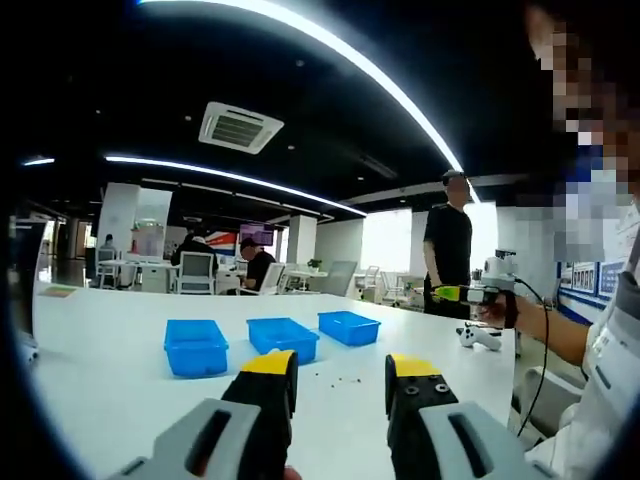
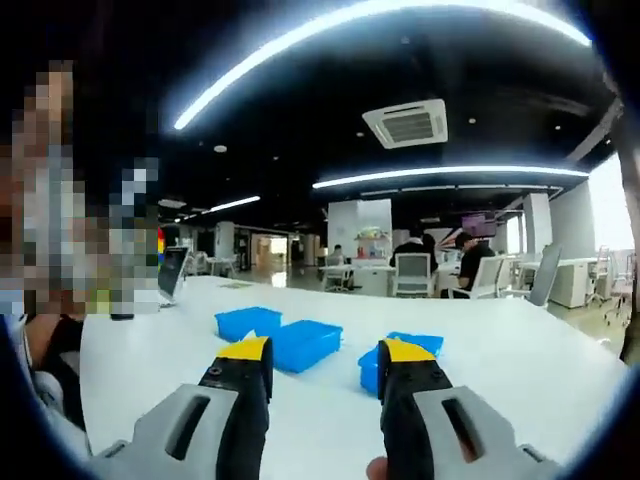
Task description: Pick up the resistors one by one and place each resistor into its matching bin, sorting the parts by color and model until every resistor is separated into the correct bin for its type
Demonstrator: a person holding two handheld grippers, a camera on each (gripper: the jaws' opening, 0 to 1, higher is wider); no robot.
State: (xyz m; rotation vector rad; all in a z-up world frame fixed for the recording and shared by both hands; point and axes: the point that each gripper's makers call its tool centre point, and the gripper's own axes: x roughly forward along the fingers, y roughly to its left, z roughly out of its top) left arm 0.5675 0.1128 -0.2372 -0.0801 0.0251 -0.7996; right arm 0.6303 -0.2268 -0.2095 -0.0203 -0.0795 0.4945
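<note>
Three blue bins stand in a row on the white table [image 1: 100, 370]: a left bin [image 1: 195, 346], a middle bin [image 1: 283, 337] and a right bin [image 1: 349, 326]. A few tiny dark parts [image 1: 345, 380], too small to identify, lie on the table in front of them. My left gripper [image 1: 340, 372] hovers above the near table, open and holding nothing. My right gripper [image 1: 468, 294], held in a person's hand, comes in from the right. In the right gripper view, my right gripper [image 2: 325, 358] is open and holds nothing. It faces the same bins [image 2: 248, 322], [image 2: 305, 343], the third bin [image 2: 425, 342] partly behind a jaw.
A small white object [image 1: 478, 337] lies near the table's right edge. A person in black [image 1: 447, 245] stands beyond the table. Others sit at desks [image 1: 195, 268] farther back. A laptop [image 2: 172, 272] stands at the table's far left in the right gripper view.
</note>
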